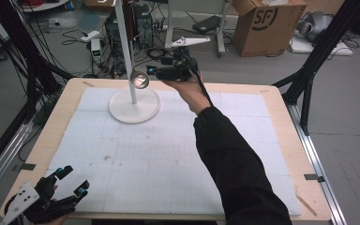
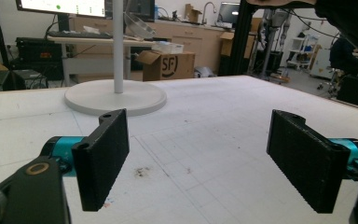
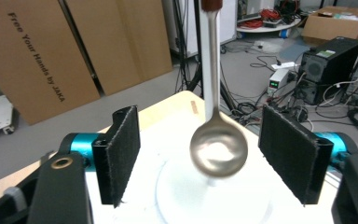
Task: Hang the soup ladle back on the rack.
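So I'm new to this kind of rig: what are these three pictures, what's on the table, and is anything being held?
A person works with two hand-held grippers. The high view looks down on the table, covered by a white mat. The other two views look along each gripper's own black jaws. The left gripper rests open at the near corner, holding nothing. The right gripper is raised at a metal ladle hanging by a white stand. The bowl sits between its open jaws, which do not touch it, so nothing is gripped.
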Tool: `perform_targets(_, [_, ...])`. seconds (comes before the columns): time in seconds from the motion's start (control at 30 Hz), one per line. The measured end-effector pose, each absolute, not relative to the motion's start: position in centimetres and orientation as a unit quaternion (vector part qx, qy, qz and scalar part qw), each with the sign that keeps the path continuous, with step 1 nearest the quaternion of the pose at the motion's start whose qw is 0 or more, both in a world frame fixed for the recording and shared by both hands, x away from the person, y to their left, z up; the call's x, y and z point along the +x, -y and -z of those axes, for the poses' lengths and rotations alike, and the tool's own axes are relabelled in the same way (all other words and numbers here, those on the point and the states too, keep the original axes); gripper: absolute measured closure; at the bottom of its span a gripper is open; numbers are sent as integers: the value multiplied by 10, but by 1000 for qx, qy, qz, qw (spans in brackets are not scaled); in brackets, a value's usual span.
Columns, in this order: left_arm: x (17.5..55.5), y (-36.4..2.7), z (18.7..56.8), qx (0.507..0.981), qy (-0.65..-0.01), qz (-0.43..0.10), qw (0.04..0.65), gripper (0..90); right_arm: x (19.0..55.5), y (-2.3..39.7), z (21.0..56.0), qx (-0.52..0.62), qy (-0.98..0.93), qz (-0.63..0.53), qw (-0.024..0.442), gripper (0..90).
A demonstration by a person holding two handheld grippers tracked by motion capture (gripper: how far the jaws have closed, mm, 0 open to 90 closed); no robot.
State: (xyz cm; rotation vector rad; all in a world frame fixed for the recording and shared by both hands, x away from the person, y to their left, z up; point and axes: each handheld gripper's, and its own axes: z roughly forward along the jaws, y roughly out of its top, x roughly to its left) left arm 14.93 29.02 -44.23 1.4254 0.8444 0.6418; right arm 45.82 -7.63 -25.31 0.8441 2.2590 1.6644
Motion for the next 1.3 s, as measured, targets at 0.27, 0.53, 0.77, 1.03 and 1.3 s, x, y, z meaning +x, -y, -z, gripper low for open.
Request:
perform_targets(0.27, [152, -287, 442, 626, -365, -281, 629, 215, 416, 106, 272, 286, -753, -585, 94, 242])
perform_targets(0.53, [156, -284, 442, 627, -361, -280, 631, 212, 386, 131, 292, 298, -750, -581, 104, 220])
perform_targets(0.77, [161, -280, 442, 633, -354, -274, 631, 210, 358, 147, 304, 293, -752, -580, 108, 220])
perform_targets(1.03, [163, -278, 443, 635, -352, -270, 633, 205, 331, 164, 316, 288, -748, -587, 111, 210])
perform_targets(1.3, [162, -277, 443, 635, -351, -265, 635, 204, 305, 195, 341, 300, -734, -594, 133, 196])
